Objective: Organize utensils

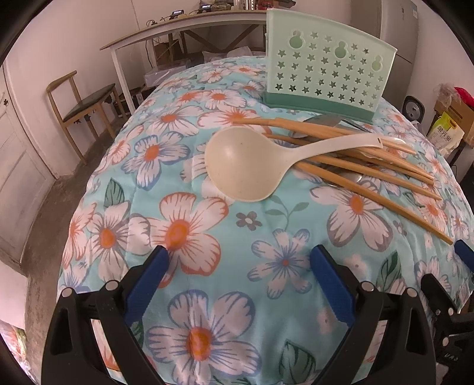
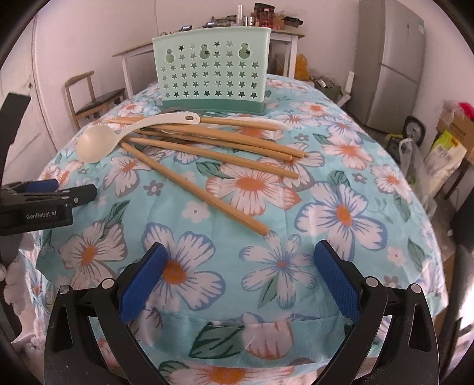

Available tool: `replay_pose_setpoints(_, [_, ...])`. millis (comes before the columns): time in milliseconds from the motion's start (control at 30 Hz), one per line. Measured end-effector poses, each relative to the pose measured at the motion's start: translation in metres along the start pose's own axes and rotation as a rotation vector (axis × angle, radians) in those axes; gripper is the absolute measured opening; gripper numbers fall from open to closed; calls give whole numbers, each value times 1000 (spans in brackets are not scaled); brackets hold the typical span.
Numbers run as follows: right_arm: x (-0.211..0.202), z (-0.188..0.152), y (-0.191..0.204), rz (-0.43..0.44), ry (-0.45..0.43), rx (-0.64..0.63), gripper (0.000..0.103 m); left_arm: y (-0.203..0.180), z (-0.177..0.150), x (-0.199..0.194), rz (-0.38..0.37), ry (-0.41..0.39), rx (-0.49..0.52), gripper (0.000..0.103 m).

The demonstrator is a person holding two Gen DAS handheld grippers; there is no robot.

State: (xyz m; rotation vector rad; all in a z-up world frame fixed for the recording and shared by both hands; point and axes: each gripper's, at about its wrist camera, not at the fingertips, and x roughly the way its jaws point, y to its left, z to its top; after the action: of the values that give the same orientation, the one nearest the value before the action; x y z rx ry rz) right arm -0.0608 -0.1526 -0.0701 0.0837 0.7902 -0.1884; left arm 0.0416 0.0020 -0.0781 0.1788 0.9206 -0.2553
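Note:
A cream plastic ladle lies across several wooden chopsticks on the floral tablecloth. Metal utensils peek out from under the pile. Behind them stands a mint green utensil holder with star-shaped holes. My left gripper is open near the table's front edge, short of the ladle's bowl. My right gripper is open too, just in front of the nearest chopstick's tip. The left gripper also shows from the side in the right wrist view.
The table is covered by a light blue flowered cloth. A wooden chair stands at the left, a white desk at the back wall, a grey fridge at the right, and bags and boxes on the floor.

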Motion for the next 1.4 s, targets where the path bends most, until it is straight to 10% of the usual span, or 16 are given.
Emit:
replay_pose_setpoints(433, [1, 0, 1, 6, -16, -4, 96, 7, 4, -15, -120, -53, 14, 82])
replay_pose_setpoints(967, [0, 0, 2, 5, -20, -5, 95, 69, 35, 10, -336, -51, -342, 54])
replay_pose_setpoints(1400, [1, 0, 3, 6, -21, -5, 95, 89, 50, 33, -438, -61, -390, 34])
